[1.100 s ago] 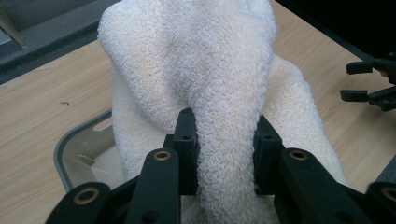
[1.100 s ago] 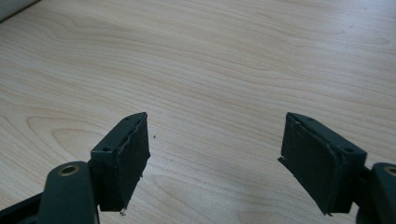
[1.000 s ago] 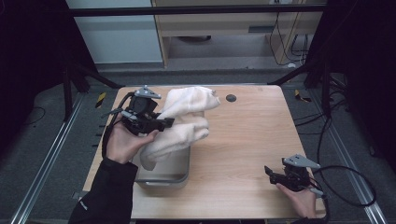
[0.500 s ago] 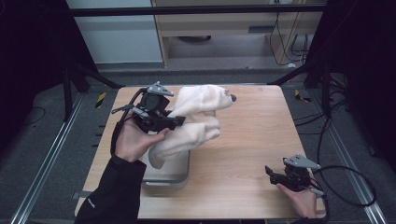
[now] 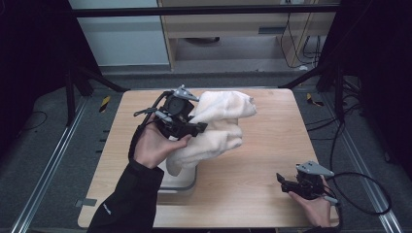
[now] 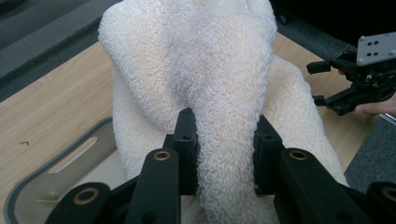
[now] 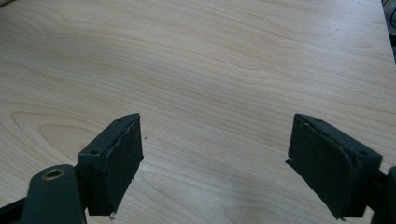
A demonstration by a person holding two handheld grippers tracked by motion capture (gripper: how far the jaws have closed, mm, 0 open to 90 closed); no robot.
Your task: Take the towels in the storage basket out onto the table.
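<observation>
A cream terry towel (image 5: pixel 218 121) hangs bunched above the wooden table (image 5: pixel 262 160), lifted clear of a grey metal tray (image 5: pixel 182 182). My left gripper (image 5: pixel 197 127) is shut on a thick fold of the towel (image 6: pixel 224 93), which rises between the two black pads (image 6: pixel 187 140). Near the table's front right corner my right gripper (image 5: pixel 282 180) sits low over bare wood. Its jaws have just been opening, and its pads (image 7: pixel 116 158) stand wide apart with nothing between them.
The tray (image 6: pixel 60 172) lies under the towel at the table's front left. A small dark hole (image 5: pixel 251 99) marks the tabletop behind the towel. Black frame bars and cables ring the table. Bare wood (image 7: pixel 210 70) stretches ahead of the right gripper.
My left hand has carried the towel to the right and slightly up, away from the tray. The right hand stayed where it was, with its jaws spread wider.
</observation>
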